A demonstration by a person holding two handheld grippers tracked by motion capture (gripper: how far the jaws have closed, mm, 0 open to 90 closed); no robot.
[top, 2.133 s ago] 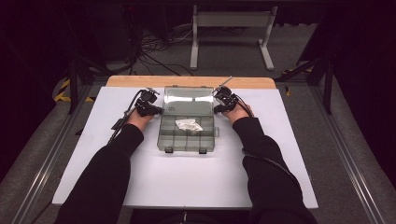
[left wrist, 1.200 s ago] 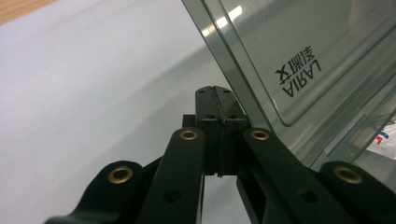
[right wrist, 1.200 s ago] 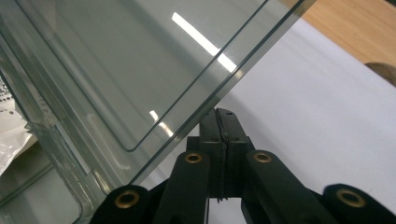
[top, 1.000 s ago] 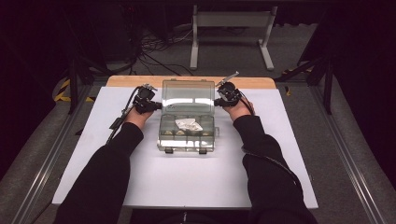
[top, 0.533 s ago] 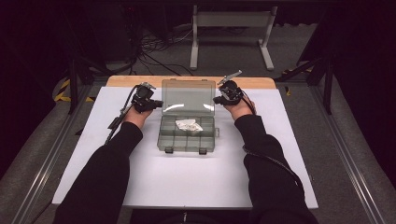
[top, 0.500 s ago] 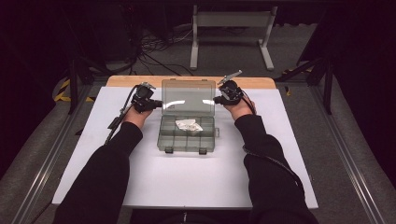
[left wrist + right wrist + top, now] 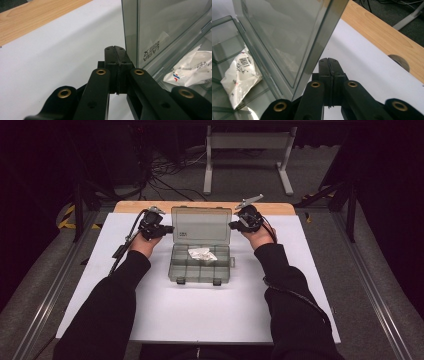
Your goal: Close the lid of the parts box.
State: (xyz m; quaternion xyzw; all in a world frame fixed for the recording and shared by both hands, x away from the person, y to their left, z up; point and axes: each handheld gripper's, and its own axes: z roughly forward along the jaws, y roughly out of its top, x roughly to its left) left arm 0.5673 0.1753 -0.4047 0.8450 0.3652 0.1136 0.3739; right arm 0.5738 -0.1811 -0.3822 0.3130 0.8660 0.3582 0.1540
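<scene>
Work surface: white table (image 7: 210, 315), with a wooden strip along its far edge.

Organizer box (image 7: 201, 265): grey, see-through, divided into compartments, sitting mid-table toward the far edge. All places below are given from this box.

Lid (image 7: 201, 226): raised upright at the box's far side, hinged along the back. Opening looks done, judging by how it stands; whatever comes after, emptying or filling, looks not yet begun.

White packet (image 7: 202, 253): lying inside the box in a far compartment, just below the lid. The near compartments look bare.

Left gripper (image 7: 165, 228): at the lid's left edge, jaws pressed together with nothing between them, tips just beside or against the lid edge (image 7: 130, 37).

Right gripper (image 7: 234, 225): at the lid's right edge, jaws likewise pressed together and holding nothing, tips close beside the lid's side (image 7: 322, 47); contact cannot be told for certain.
</scene>
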